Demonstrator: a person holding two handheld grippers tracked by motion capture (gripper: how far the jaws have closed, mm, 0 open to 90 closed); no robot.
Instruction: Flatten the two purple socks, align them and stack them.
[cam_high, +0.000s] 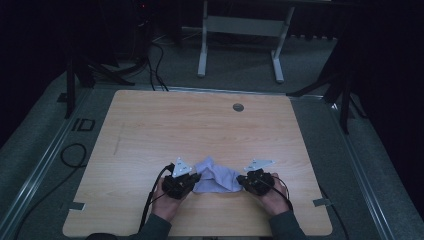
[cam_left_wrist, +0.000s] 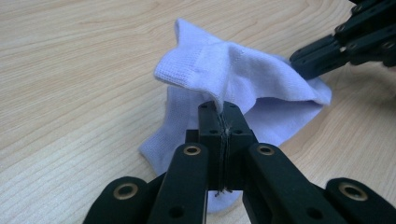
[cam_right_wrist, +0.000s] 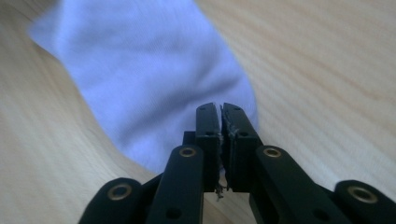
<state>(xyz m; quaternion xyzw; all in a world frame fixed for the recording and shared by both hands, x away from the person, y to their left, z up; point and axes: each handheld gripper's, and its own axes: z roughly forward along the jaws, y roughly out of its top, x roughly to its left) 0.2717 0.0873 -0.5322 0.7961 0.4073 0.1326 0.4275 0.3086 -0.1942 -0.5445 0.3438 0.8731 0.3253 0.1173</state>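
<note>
Lilac knit, the sock (cam_high: 216, 175) lay low in the frame's centre on the table (cam_high: 150, 130), looking light and limp, both tongs, left (cam_high: 196, 177) and right (cam_high: 241, 178), clamped on opposite edges, the sensible holds.

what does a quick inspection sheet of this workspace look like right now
surface: light wooden table, round grommet hole near its far edge
job's things: one pale lilac sock, crumpled, partly lifted between the grippers
clutter: nothing seen
grippers: left gripper shut on the sock's edge; right gripper shut on its other side
cables: black cable trailing from the left gripper; loose cables on the floor beyond
surroundings: dark room, grey carpet, white desk frame behind
</note>
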